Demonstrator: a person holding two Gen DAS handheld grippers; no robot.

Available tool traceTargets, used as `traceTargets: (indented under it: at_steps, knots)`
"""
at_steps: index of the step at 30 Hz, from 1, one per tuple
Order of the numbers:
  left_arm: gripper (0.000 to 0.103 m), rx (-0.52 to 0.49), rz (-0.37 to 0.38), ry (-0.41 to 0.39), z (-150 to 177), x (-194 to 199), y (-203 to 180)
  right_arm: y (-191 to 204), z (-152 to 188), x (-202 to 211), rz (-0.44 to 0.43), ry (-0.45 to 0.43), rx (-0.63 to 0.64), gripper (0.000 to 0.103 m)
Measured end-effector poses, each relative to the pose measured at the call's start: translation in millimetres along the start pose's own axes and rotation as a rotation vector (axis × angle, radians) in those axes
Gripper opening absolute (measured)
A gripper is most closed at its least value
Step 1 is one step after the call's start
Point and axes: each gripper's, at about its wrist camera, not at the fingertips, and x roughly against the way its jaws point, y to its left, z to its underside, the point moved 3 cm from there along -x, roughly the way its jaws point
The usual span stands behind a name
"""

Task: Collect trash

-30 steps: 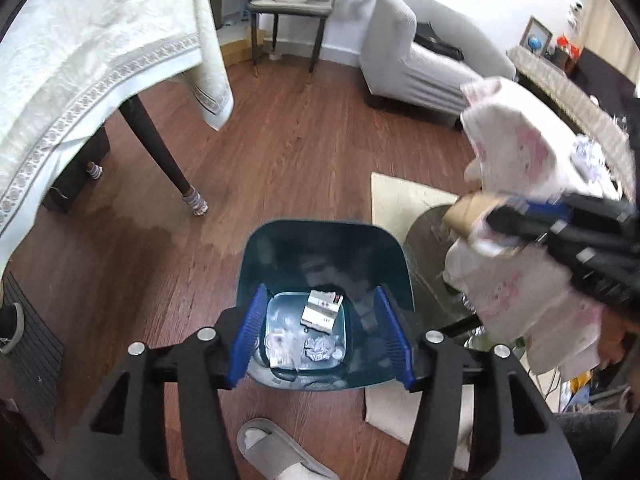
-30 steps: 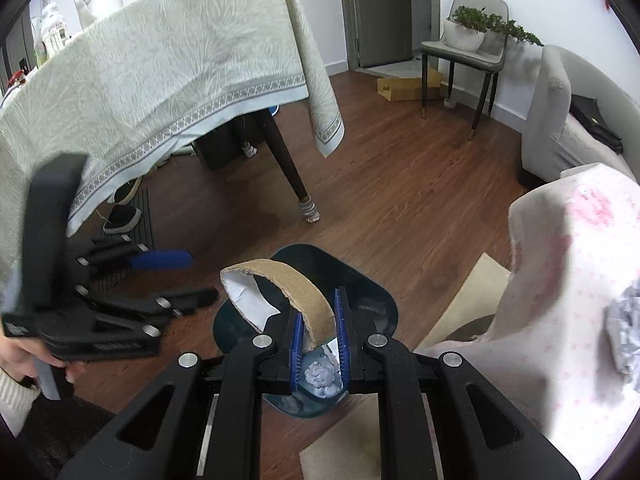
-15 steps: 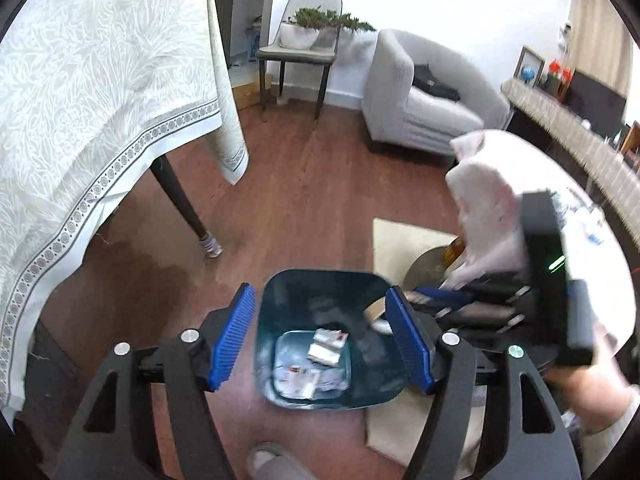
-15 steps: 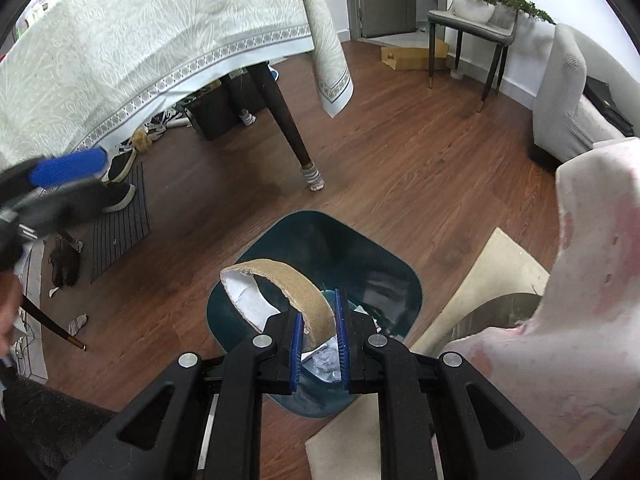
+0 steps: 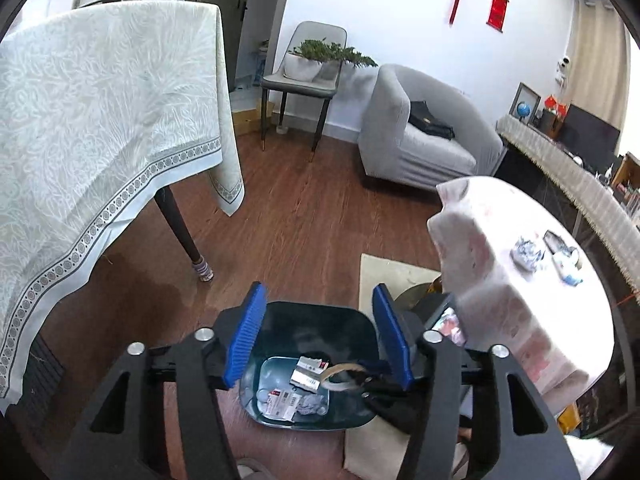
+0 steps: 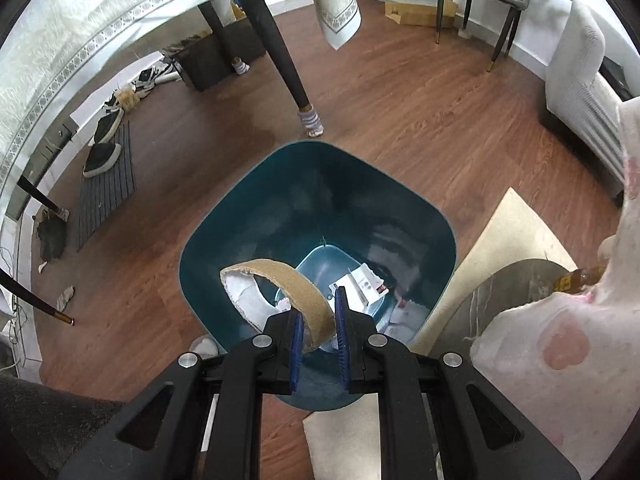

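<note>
Lowered since a second ago, the right hand-held gripper [image 6: 318, 330] now hangs inside the mouth of the teal trash bin [image 6: 200, 248], where before it hovered above the rim. Its blue pads are clenched on a squashed cardboard tube [image 6: 288, 280] with torn white paper at one end; the tube has not been let go. Below it, on the bin floor, lie a small white carton [image 6: 362, 284] and crumpled wrappers [image 5: 286, 400] already collected. The left hand-held gripper [image 5: 318, 338] has drawn up and back from the bin over the same second; it holds nothing, and its jaws are closing on empty air. From its view the tube [image 5: 340, 372] shows low in the bin. By the look of it, the drop is the step in hand: a release here should land the tube cleanly. Beyond, on the pink-patterned surface [image 5: 520, 320] beside the bin, a crumpled ball of paper [image 5: 526, 254] and further scraps [image 5: 568, 266] wait to be gathered.
</note>
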Motion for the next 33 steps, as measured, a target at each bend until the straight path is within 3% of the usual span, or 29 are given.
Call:
traceTargets:
  at_steps: [7,8,10,18,20,23,28,30,31,33]
  knots:
    - [0.045,-0.037,0.009,-0.035,-8,14,-12,1,9,-17,-0.004,0.057,-0.016,0.019]
    - [0.044,-0.038,0.013,-0.034,-8,13,-12,0,10,-18,-0.005,0.065,-0.022,0.025]
    - [0.043,-0.035,0.014,-0.035,-9,13,-13,-3,12,-19,-0.024,0.074,-0.04,0.061]
    - [0.043,-0.046,0.018,-0.046,-11,17,-20,-4,9,1,-0.054,0.034,-0.054,0.062]
    - [0.043,-0.051,0.02,-0.046,-10,18,-22,-8,10,-1,-0.086,0.043,-0.091,0.062]
    - [0.043,-0.06,0.018,-0.036,-10,15,-24,-15,11,-4,-0.212,0.05,-0.224,0.062]
    - [0.044,-0.058,0.022,-0.033,-10,13,-29,-26,14,-1,-0.162,0.042,-0.264,0.067]
    - [0.046,-0.061,0.024,-0.032,-10,12,-31,-32,16,-1,-0.184,0.033,-0.309,0.08]
    - [0.046,-0.063,0.025,-0.03,-10,11,-32,-35,17,-2,-0.204,0.034,-0.333,0.082]
    - [0.046,-0.064,0.025,-0.029,-10,11,-33,-37,18,0,-0.185,0.025,-0.34,0.079]
